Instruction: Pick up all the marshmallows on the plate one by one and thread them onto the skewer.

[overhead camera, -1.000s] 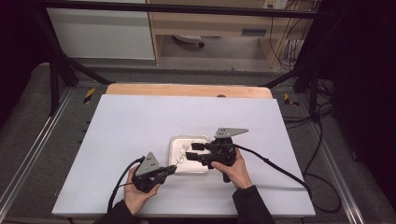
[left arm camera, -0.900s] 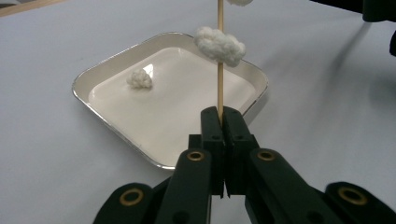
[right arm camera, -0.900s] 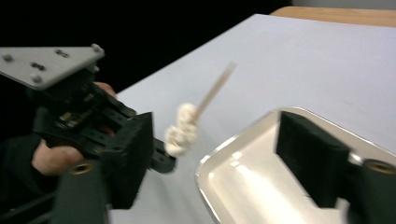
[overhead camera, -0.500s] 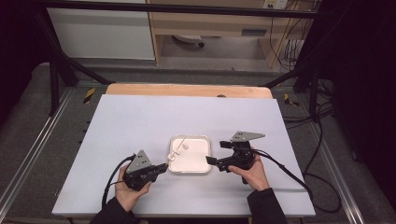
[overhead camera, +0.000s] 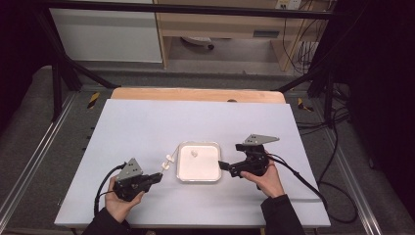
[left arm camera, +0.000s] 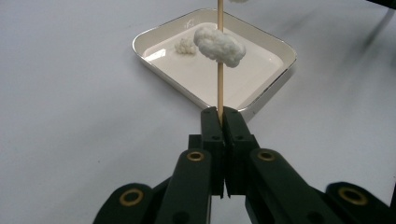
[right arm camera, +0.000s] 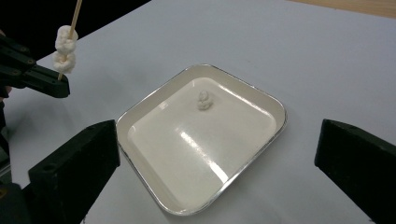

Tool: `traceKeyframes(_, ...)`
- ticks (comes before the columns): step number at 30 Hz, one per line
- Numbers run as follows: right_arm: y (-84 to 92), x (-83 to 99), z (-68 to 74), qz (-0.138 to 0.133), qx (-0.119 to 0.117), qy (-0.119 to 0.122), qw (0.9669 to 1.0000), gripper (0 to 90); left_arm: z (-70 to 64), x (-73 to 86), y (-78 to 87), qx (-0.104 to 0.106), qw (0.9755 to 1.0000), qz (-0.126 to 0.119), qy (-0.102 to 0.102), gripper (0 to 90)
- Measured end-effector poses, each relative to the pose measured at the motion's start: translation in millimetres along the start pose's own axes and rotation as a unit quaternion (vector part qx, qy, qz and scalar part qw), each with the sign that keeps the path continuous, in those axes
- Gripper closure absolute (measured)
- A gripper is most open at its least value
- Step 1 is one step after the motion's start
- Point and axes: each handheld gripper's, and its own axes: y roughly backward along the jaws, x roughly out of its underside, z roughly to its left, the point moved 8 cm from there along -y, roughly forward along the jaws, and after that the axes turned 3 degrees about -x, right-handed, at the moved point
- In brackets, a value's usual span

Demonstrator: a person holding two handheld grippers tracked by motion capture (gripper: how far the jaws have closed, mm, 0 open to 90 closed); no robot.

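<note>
My left gripper [overhead camera: 159, 176] is shut on the lower end of a thin wooden skewer [left arm camera: 220, 88], left of the white square tray [overhead camera: 198, 179]. White fluffy pieces [right arm camera: 64, 49] are threaded on the skewer, which points up and away from the jaws [left arm camera: 219, 112]. One loose white piece [right arm camera: 204, 100] lies in the tray's far half. My right gripper [overhead camera: 222, 165] sits at the tray's right edge, facing it. Its jaws have just been opening and stand wide apart [right arm camera: 217, 135], holding nothing.
The tray rests near the middle of a white tabletop [overhead camera: 147, 127] with a wooden strip [overhead camera: 195, 94] along its far edge. Cables [overhead camera: 303, 178] trail from both grippers toward the near side. Metal frame rails [overhead camera: 29, 161] run along both sides of the table.
The right gripper has drawn back from over the tray to its right edge and its jaws have spread wide. The left gripper has carried the skewer leftward, off the tray.
</note>
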Motion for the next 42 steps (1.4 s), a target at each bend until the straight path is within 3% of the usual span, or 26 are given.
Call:
traceKeyframes(8,-21.5,-9.5,3.2,0.016,0.016,0.008,0.9997,0.8,5.2,4.3,2.3,0.007,0.9999,0.004,0.008,88.8)
traceKeyframes(22,-79.5,-23.6,10.2,0.057,0.039,0.033,0.9971,6.6,6.3,7.2,-0.7,0.008,0.9999,0.011,0.010,88.8)
traceKeyframes(34,-114.8,-24.1,9.0,0.085,0.045,0.050,0.9941,21.5,5.7,7.7,-1.5,0.009,0.9998,0.012,0.011,88.8)
traceKeyframes(42,-131.2,-12.5,3.1,0.103,0.049,0.058,0.9918,40.1,5.2,7.4,-2.0,0.009,0.9998,0.012,0.009,88.8)
